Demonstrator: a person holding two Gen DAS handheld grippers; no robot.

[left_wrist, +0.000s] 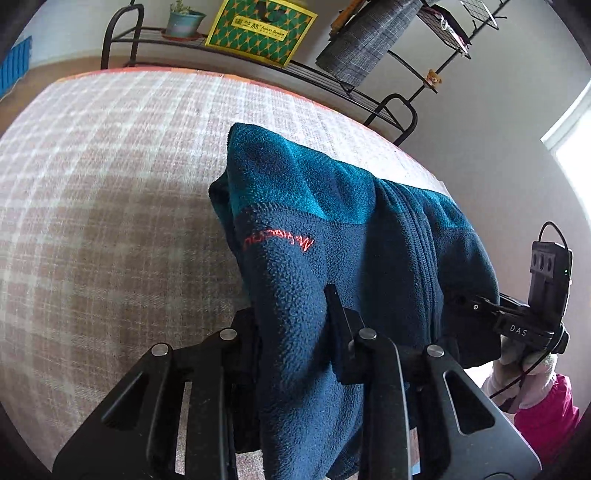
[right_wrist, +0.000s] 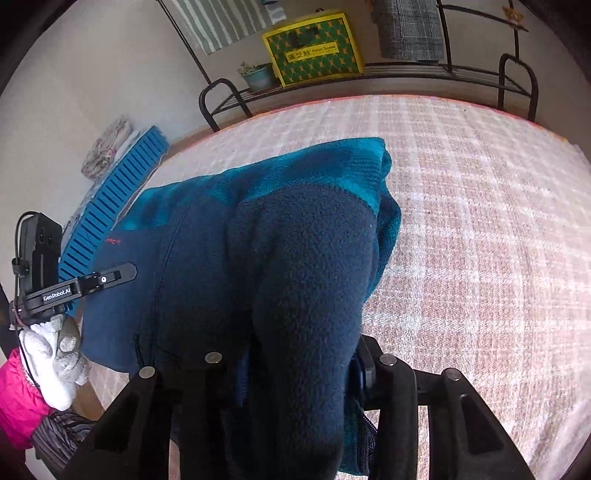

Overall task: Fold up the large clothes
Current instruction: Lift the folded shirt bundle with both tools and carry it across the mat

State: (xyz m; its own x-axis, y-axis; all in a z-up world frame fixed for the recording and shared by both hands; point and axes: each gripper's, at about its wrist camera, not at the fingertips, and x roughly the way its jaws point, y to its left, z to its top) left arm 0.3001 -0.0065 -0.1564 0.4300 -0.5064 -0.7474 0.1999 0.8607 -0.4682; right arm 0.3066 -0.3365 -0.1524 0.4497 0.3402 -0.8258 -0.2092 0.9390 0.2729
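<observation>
A navy and teal fleece jacket [left_wrist: 332, 206] with a red embroidered logo [left_wrist: 277, 240] is bunched up over the plaid-covered table [left_wrist: 110, 184]. Its near edge is raised, and its teal far end lies on the cloth. My left gripper [left_wrist: 291, 310] is shut on a thick fold of the navy fleece. In the right wrist view my right gripper [right_wrist: 303, 350] is shut on another fold of the jacket [right_wrist: 277, 221]; its left finger is buried in fabric. Each gripper shows in the other's view, the right gripper [left_wrist: 476, 304] and the left gripper [right_wrist: 122, 271], each held by a white-gloved hand [right_wrist: 51, 354].
Behind the table [right_wrist: 480, 221] stands a black metal rack [left_wrist: 122, 37] with a yellow-green box [left_wrist: 258, 29], a potted plant [left_wrist: 183, 22] and hanging grey checked cloth [left_wrist: 365, 37]. A blue slatted crate [right_wrist: 122, 199] sits at the table's left. A pink sleeve [left_wrist: 546, 413] is near the front edge.
</observation>
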